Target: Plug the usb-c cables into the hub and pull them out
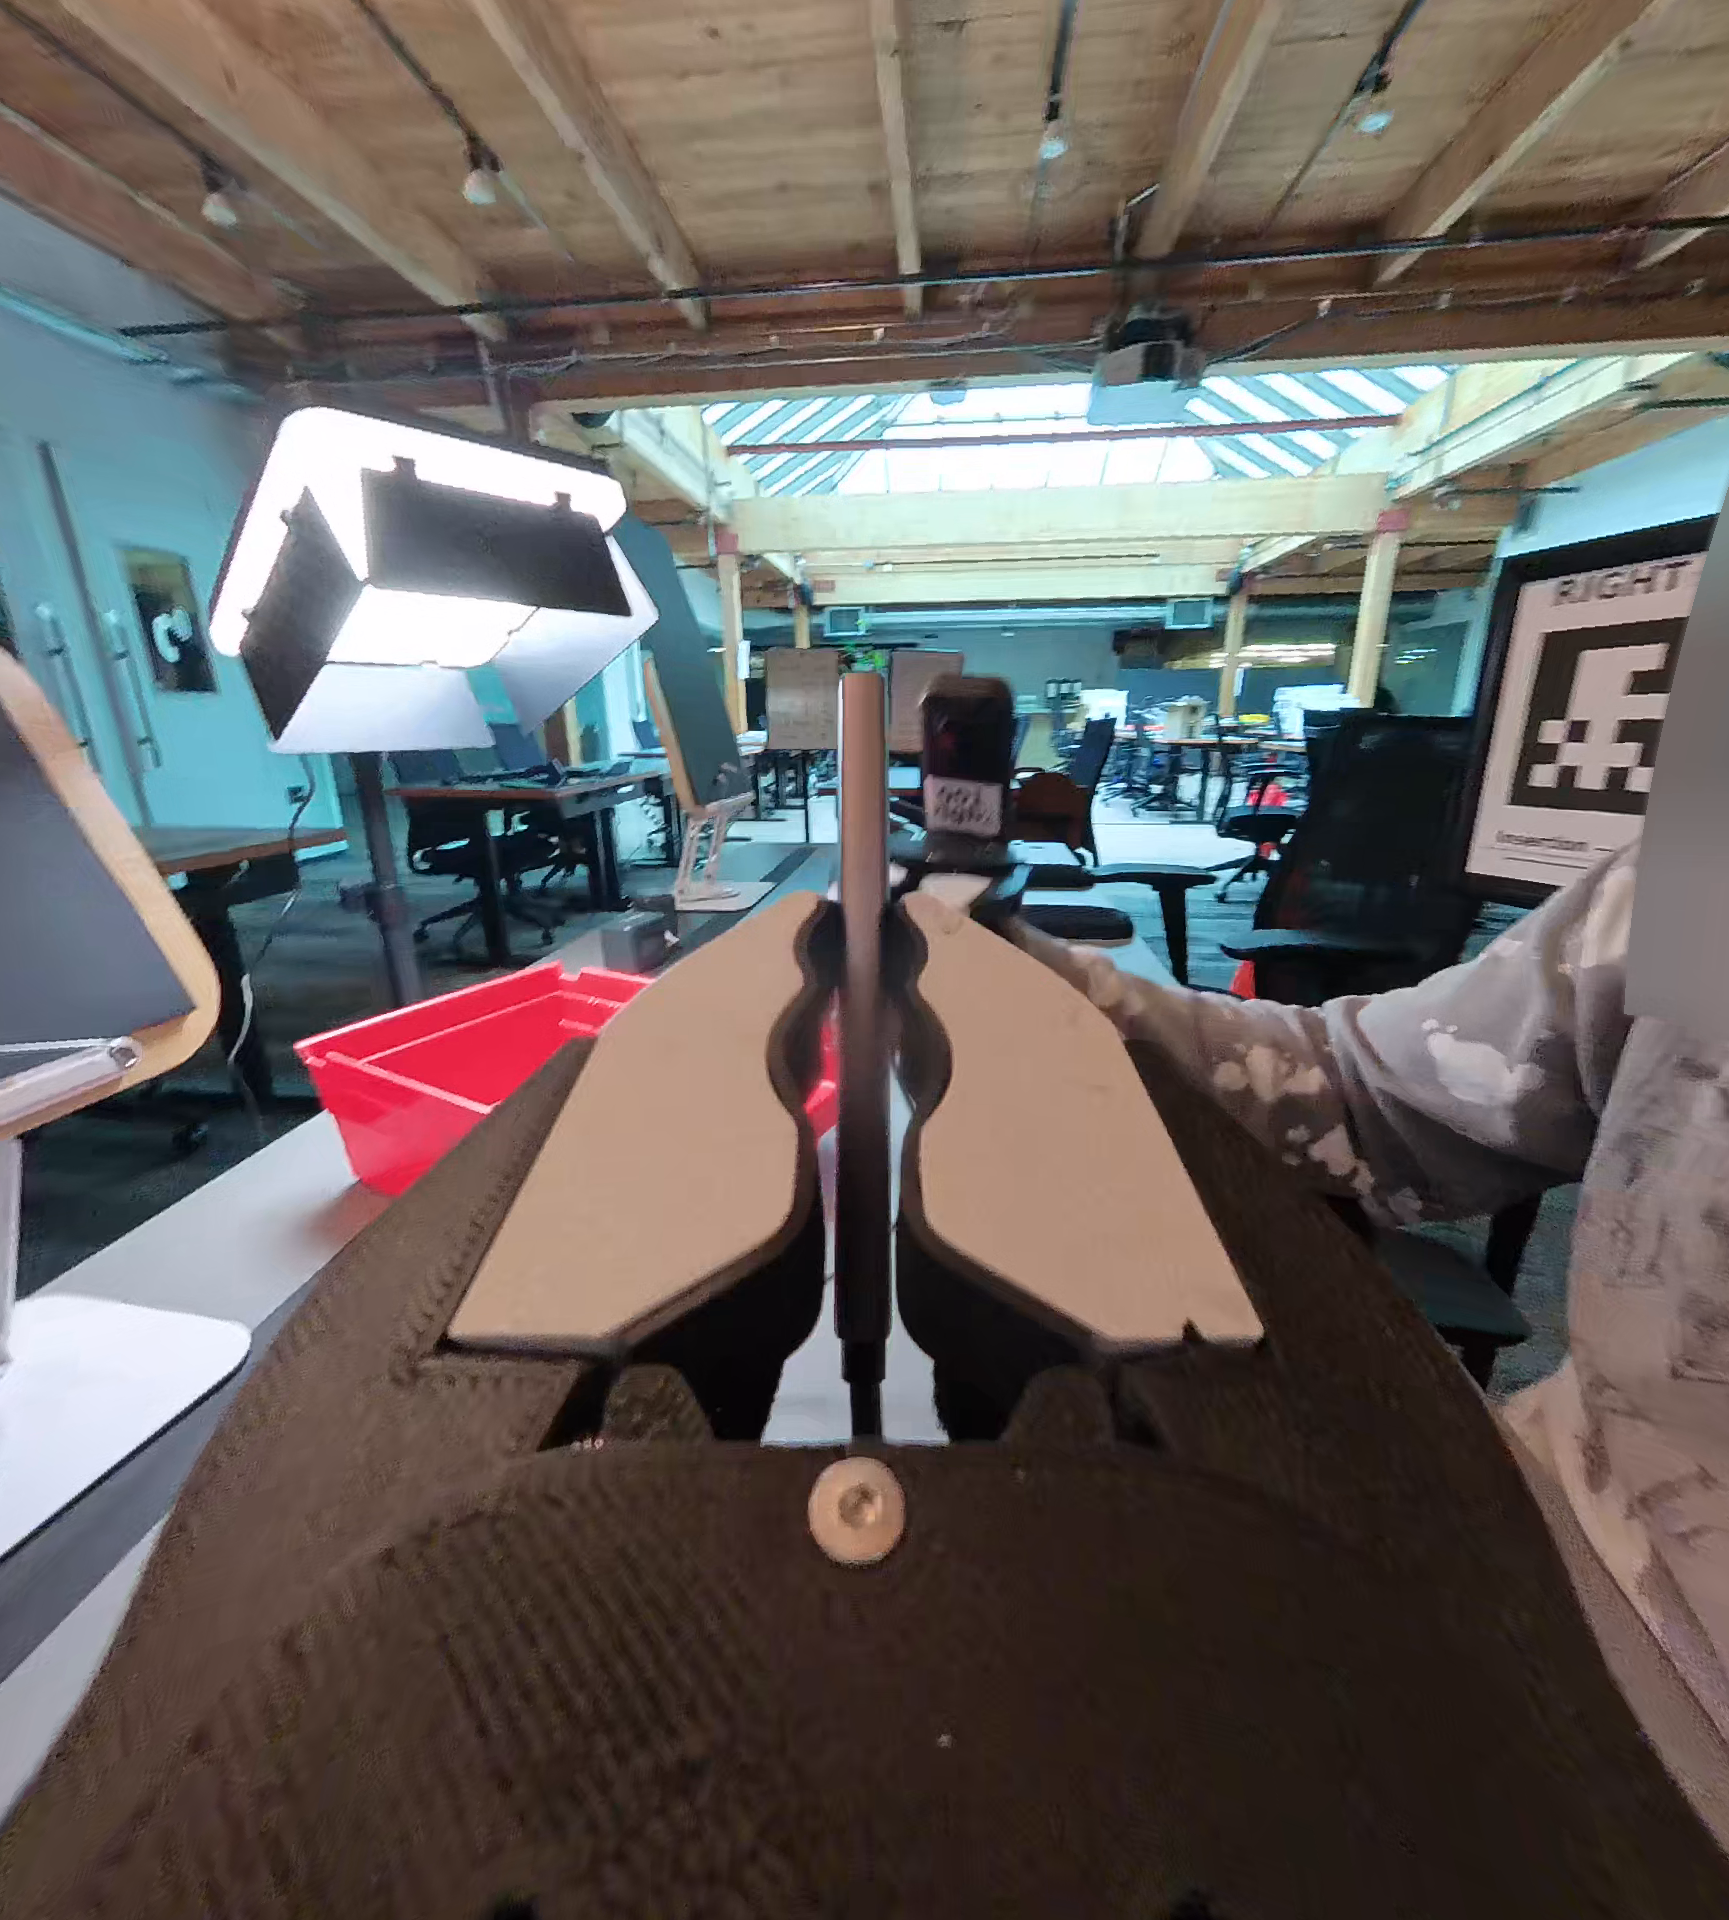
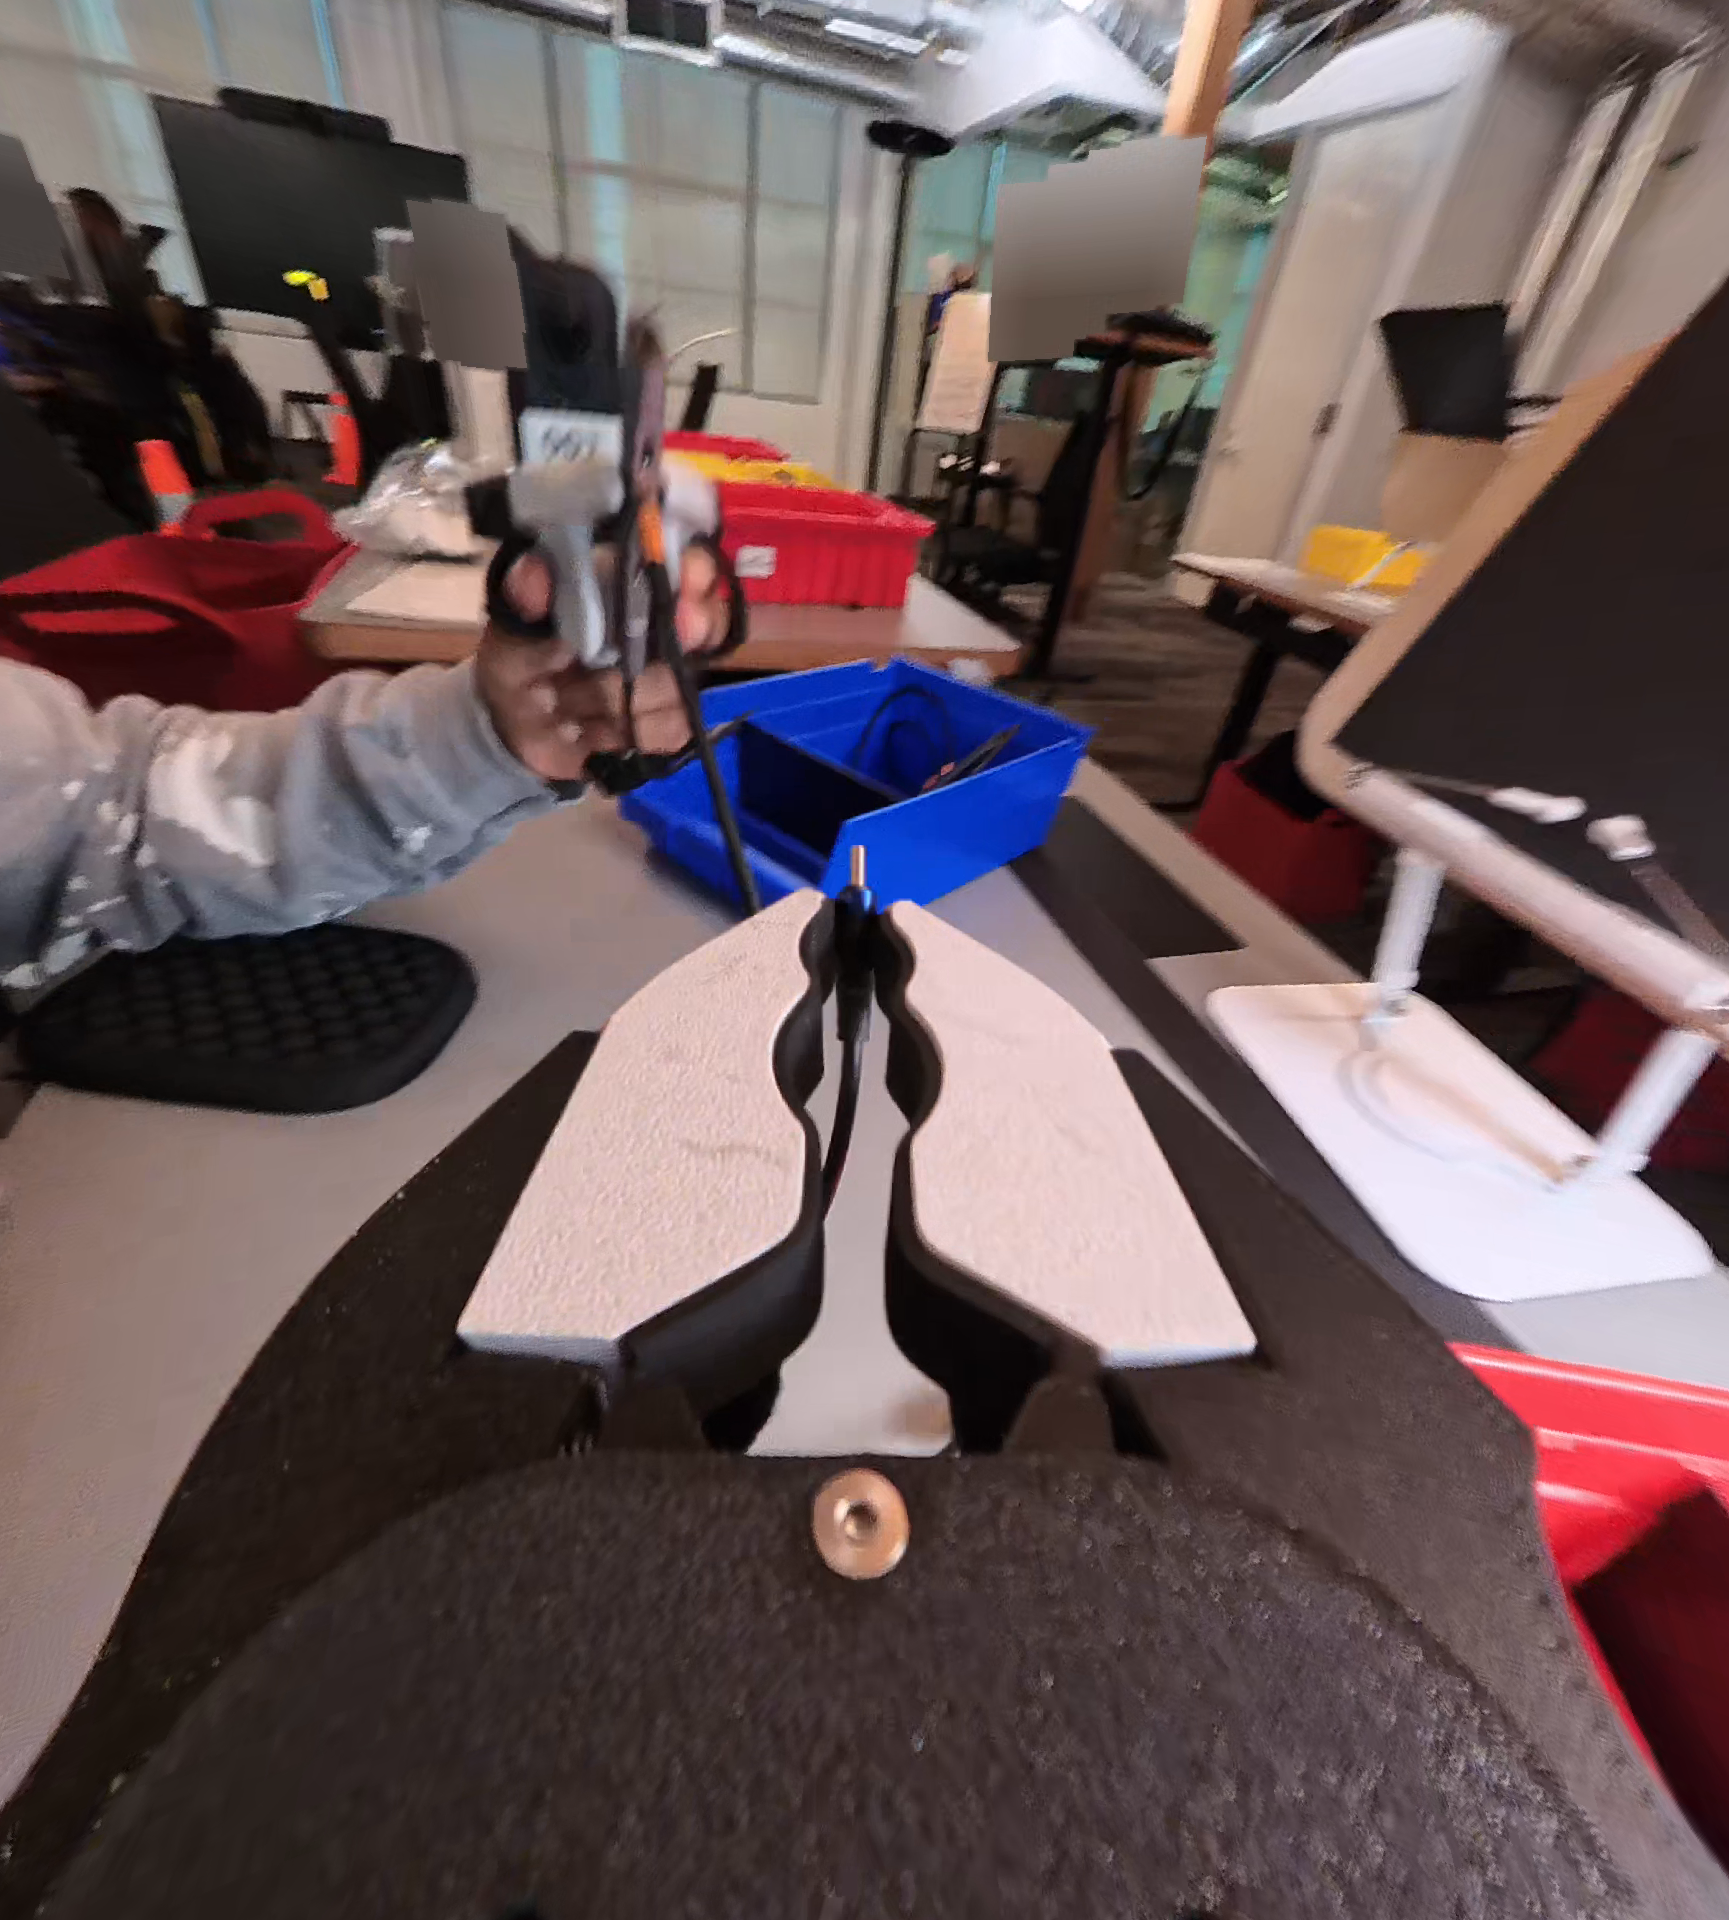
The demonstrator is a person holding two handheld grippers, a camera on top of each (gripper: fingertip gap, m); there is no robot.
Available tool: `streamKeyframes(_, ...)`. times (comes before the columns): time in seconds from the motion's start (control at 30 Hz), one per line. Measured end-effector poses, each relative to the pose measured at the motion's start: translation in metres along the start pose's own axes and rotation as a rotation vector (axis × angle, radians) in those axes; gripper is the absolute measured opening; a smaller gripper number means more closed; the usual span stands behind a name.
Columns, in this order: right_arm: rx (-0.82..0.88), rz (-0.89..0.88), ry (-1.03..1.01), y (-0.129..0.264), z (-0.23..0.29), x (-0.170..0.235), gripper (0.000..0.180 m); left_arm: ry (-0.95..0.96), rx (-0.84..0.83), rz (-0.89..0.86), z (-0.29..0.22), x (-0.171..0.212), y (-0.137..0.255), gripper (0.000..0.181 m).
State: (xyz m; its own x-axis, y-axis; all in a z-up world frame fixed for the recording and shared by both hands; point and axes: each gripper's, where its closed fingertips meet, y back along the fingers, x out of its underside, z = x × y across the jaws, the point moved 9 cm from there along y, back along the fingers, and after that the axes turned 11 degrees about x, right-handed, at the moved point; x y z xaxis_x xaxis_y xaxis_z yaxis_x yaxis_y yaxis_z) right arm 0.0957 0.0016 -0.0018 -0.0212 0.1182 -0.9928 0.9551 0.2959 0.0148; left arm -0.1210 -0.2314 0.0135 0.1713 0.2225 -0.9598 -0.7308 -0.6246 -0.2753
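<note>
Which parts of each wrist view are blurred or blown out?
Left wrist view: the studio light is blown out white, and the far right tongs are smeared; the hub in the left tongs stays sharp. Right wrist view: background and the tilted board are motion-blurred; the usb-c cable is crisp.

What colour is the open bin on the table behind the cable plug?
Blue bin; the right wrist view shows it best.

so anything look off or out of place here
Nothing stands out. The left tool grips the grey hub edge-on, and the right tool grips the usb-c cable, plug tip forward, not yet inserted.
</note>
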Motion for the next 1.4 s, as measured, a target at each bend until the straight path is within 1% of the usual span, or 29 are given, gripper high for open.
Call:
streamKeyframes(0.1, 0.093, -0.025, 0.026, 0.018, -0.022, -0.029, 0.007, 0.074, -0.023, 0.022, 0.004, 0.021, -0.003, 0.009)
streamKeyframes(0.17, 0.136, -0.017, 0.045, 0.022, -0.038, -0.047, 0.007, 0.13, -0.041, 0.009, 0.005, 0.042, -0.004, 0.009)
streamKeyframes(0.3, 0.229, 0.032, 0.057, 0.02, -0.07, -0.082, 0.007, 0.209, -0.117, 0.009, 0.009, 0.079, -0.004, 0.009)
streamKeyframes(0.37, 0.294, 0.098, 0.098, 0.015, -0.086, -0.086, 0.007, 0.205, -0.119, 0.041, 0.008, 0.087, -0.007, 0.009)
streamKeyframes(0.43, 0.362, 0.183, 0.117, 0.006, -0.101, -0.073, 0.006, 0.192, -0.11, 0.041, 0.006, 0.087, -0.01, 0.009)
streamKeyframes(0.47, 0.391, 0.237, 0.125, 0.001, -0.108, -0.061, 0.006, 0.187, -0.107, 0.038, 0.005, 0.086, -0.01, 0.009)
streamKeyframes(0.53, 0.442, 0.347, 0.138, -0.01, -0.119, -0.027, 0.007, 0.18, -0.11, 0.032, 0.004, 0.086, -0.011, 0.009)
streamKeyframes(0.63, 0.491, 0.494, 0.104, -0.025, -0.128, 0.03, 0.007, 0.192, -0.116, 0.03, 0.004, 0.09, -0.011, 0.009)
streamKeyframes(0.7, 0.516, 0.547, 0.079, -0.032, -0.131, 0.059, 0.008, 0.196, -0.122, 0.035, 0.004, 0.093, -0.011, 0.009)
streamKeyframes(0.73, 0.512, 0.552, 0.065, -0.034, -0.13, 0.069, 0.012, 0.196, -0.124, 0.038, 0.004, 0.094, -0.011, 0.009)
streamKeyframes(0.8, 0.498, 0.519, 0.029, -0.039, -0.126, 0.073, 0.025, 0.193, -0.129, 0.042, 0.004, 0.096, -0.012, 0.009)
streamKeyframes(0.9, 0.465, 0.335, -0.003, -0.042, -0.111, 0.048, 0.033, 0.193, -0.14, 0.049, 0.005, 0.1, -0.012, 0.009)
streamKeyframes(0.97, 0.353, 0.165, -0.037, -0.043, -0.09, 0.024, 0.031, 0.204, -0.142, 0.052, 0.006, 0.104, -0.012, 0.009)
streamKeyframes(1.03, 0.177, 0.063, -0.055, -0.046, -0.062, 0.01, 0.027, 0.21, -0.14, 0.057, 0.006, 0.106, -0.012, 0.009)
streamKeyframes(1.1, -0.022, 0.069, -0.034, -0.052, -0.03, 0.011, 0.028, 0.203, -0.136, 0.061, 0.006, 0.106, -0.013, 0.009)
streamKeyframes(1.17, -0.154, 0.134, 0.026, -0.062, -0.002, 0.018, 0.029, 0.198, -0.126, 0.068, 0.005, 0.107, -0.014, 0.009)
streamKeyframes(1.27, -0.208, 0.235, 0.134, -0.076, 0.028, 0.026, 0.029, 0.18, -0.121, 0.085, 0.003, 0.109, -0.016, 0.009)
streamKeyframes(1.4, -0.229, 0.328, 0.207, -0.089, 0.048, 0.034, 0.024, 0.155, -0.106, 0.087, 0.0, 0.107, -0.018, 0.009)
